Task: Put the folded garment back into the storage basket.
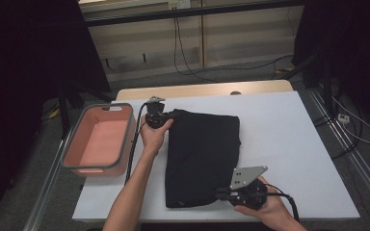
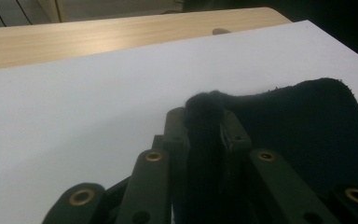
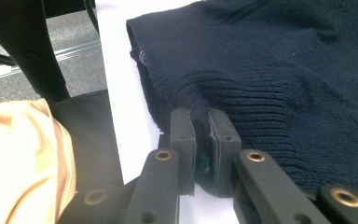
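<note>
A dark knitted garment [image 1: 202, 156] lay folded on the white bench [image 1: 289, 144], just right of an empty pink basin [image 1: 100, 139]. The left gripper [image 1: 166, 115] was clamped on the garment's far left corner, cloth pinched between its jaws; the right gripper [image 1: 221, 193] was clamped on the ribbed hem at the near right edge. This looked like the grasp before a fold or a lift. Next, both hands would probably need to rise together, keeping the cloth taut and level.
</note>
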The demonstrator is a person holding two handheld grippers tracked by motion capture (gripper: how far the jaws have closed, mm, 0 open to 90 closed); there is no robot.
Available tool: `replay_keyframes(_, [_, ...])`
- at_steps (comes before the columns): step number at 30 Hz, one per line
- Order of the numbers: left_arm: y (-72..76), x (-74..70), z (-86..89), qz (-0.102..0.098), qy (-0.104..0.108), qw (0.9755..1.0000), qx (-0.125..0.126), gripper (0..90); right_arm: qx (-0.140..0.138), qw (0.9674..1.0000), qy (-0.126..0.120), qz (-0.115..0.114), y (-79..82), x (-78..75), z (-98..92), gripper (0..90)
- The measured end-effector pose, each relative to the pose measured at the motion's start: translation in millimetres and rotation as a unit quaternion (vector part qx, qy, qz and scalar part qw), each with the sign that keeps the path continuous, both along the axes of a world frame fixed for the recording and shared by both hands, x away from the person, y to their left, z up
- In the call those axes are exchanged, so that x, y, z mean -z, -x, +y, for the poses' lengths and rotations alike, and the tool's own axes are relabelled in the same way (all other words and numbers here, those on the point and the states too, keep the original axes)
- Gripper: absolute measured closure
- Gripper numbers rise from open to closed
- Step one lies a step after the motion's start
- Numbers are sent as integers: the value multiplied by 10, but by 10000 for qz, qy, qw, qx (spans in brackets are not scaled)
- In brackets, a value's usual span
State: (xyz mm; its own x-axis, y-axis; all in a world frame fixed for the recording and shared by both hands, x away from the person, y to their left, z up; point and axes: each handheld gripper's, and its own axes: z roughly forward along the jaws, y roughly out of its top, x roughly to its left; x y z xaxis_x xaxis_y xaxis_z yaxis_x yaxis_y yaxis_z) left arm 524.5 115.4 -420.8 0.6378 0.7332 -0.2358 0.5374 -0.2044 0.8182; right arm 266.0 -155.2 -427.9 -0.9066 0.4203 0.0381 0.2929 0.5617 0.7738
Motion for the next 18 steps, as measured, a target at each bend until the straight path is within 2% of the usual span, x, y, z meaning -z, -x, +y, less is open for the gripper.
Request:
replay_keyframes(11, [24, -179, 12, -123, 83, 9999, 38, 775, -3, 10000, -83, -14, -36, -100, 22, 830])
replay_keyframes(18, [18, -327, 41, -203, 176, 9996, 29, 776, -46, 9999, -119, -112, -69, -185, 39, 832])
